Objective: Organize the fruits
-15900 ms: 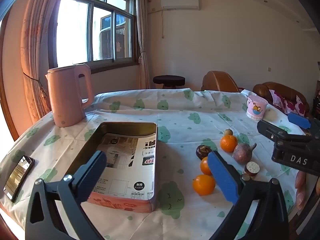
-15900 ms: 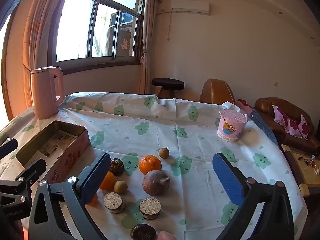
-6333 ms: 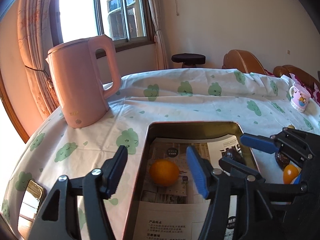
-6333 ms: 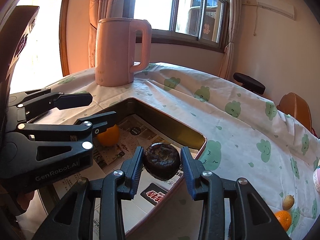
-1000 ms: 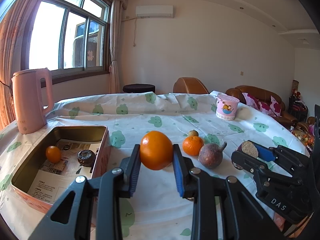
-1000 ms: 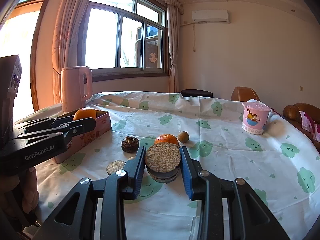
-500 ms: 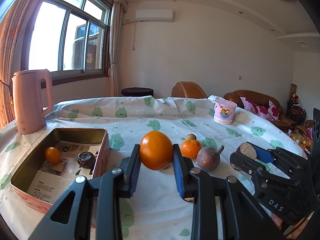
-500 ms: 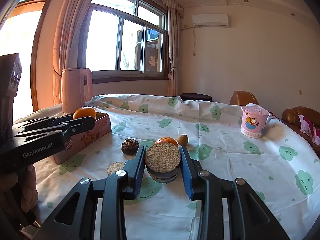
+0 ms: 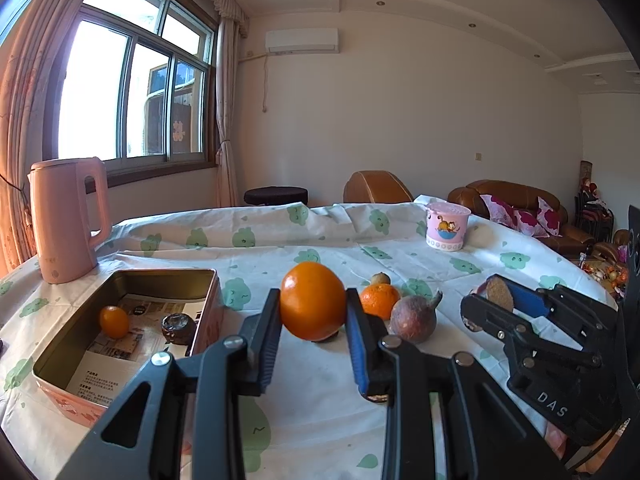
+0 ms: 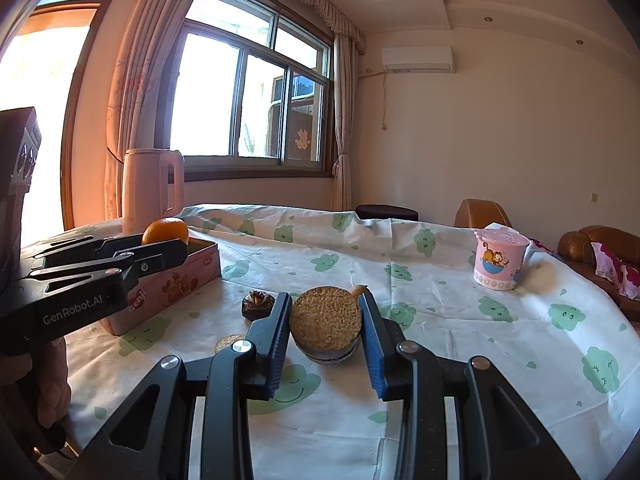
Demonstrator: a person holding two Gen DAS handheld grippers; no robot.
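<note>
L gripper [image 9: 312,320] is clamped on an orange [image 9: 312,300], lifted clear of the tabletop [image 9: 320,408]. R gripper [image 10: 325,332] is clamped on a round, flat-topped brown fruit w/ a grainy cut face [image 10: 325,325], also off the cloth.

Key relation: the tin tray [image 9: 64,354] lies to the left of both grippers. From the L gripper it sits lower-left, long axis running away from the camera, near corner closest. It's nearer the L gripper than the R; in the right wrist view the L gripper sits between the R one and the tray [image 10: 176,280]. So, as I read it, L goes first w/ a short swing left and down over the rim, R following over a longer path.

Tray already holds a small orange [image 9: 114,321] + a dark round fruit [image 9: 178,326]; free room looks to be at the near end. On the cloth: a mandarin [image 9: 379,300], a purple-brown stemmed fruit [image 9: 413,319], a small tan fruit [image 9: 380,278].
</note>
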